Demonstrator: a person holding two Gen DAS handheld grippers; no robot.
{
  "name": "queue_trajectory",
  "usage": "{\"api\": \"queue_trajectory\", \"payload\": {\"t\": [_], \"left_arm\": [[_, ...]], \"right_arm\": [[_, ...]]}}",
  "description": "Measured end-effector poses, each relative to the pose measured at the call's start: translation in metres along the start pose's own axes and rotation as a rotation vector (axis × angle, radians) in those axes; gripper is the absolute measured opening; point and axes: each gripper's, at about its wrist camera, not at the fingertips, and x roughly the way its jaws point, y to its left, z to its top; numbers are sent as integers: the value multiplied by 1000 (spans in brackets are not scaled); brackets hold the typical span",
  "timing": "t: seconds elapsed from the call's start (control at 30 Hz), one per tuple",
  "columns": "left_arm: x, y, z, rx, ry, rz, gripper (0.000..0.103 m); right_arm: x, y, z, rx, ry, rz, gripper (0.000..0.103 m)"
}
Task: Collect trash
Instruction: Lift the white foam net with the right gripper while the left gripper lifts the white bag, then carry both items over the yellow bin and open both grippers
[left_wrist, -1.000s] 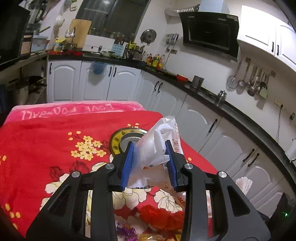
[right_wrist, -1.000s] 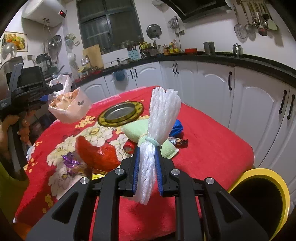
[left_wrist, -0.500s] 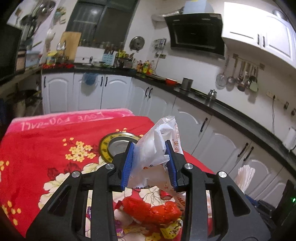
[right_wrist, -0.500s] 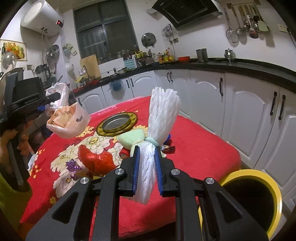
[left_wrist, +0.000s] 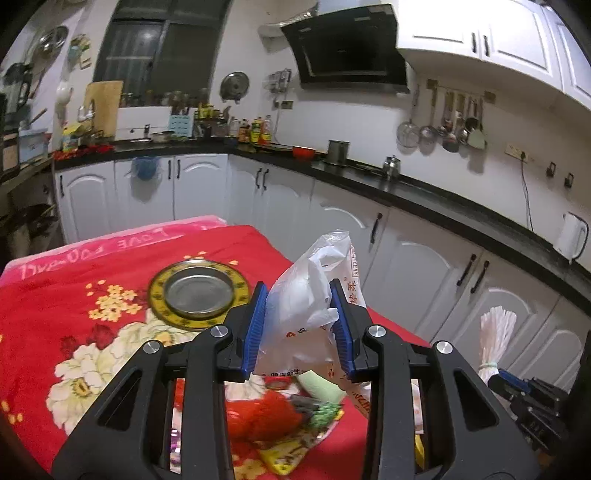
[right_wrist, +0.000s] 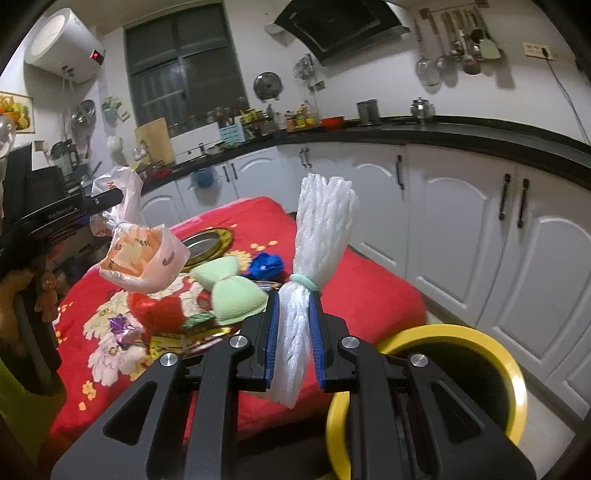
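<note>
Left tongs (left_wrist: 298, 325): blue pads pinching a white plastic bag (left_wrist: 308, 306) with red print, the bag standing up between them and hanging below; also seen from the right wrist view at 9 o'clock, bag (right_wrist: 144, 258) hanging in the air above the table.

Right tongs (right_wrist: 294, 338): blue pads pinching a white foam net bundle (right_wrist: 321, 236) below its pale green band; the bundle fans upward toward 12 o'clock and its tail hangs past the pads. In the left wrist view the same bundle (left_wrist: 495, 332) shows at 3 o'clock, off the table's edge.

Bin (right_wrist: 515, 369): black with a yellow rim, on the floor at 4 o'clock of the right tongs, beside the table.

Table (left_wrist: 44, 295): covered with a red flowered cloth. On it:
- round metal dish with gold rim (left_wrist: 199, 293), at 10 o'clock of the left tongs;
- pale green foam piece (right_wrist: 232, 291), just left of the right tongs;
- blue item (right_wrist: 266, 264), behind the green piece;
- red crumpled wrapper (right_wrist: 159, 310), at 9 o'clock of the right tongs;
- purple foil wrapper (right_wrist: 122, 326), beside the red one;
- yellow printed packet (left_wrist: 284, 456), nearest the table's edge.

Surround: white cabinets (right_wrist: 461, 229) under a black worktop.
</note>
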Motion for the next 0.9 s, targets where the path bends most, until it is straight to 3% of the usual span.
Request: {"api": "queue_trajectory", "payload": {"t": [0.6, 0.9], "left_arm": [[45, -114, -40, 156, 84, -118, 27], [76, -175, -70, 286, 141, -155, 27]], "right_arm": [[-46, -72, -25, 82, -13, -143, 16], [-53, -108, -48, 148, 23, -199, 16]]}}
